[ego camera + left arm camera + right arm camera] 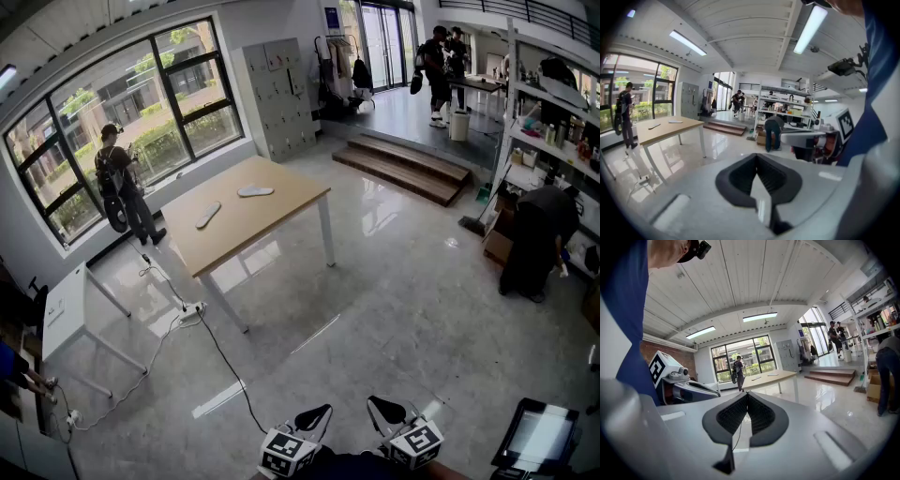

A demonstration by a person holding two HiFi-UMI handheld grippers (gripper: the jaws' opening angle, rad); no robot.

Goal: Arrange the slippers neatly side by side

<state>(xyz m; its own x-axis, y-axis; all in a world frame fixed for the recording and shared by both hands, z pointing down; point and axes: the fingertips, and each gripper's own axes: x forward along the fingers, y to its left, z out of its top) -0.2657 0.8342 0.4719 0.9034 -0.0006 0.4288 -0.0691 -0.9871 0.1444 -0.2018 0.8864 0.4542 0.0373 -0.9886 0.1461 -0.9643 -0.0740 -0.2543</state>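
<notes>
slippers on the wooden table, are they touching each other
No, the nearer slipper and the farther slipper lie apart on the table, with bare tabletop between them.

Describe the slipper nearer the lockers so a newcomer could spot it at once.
Before the big window stands a wooden table with white legs, two pale slippers lying apart on it. The far slipper lies at the end toward the grey lockers, turned across the table; the other slipper lies slanted nearer the middle.
</notes>
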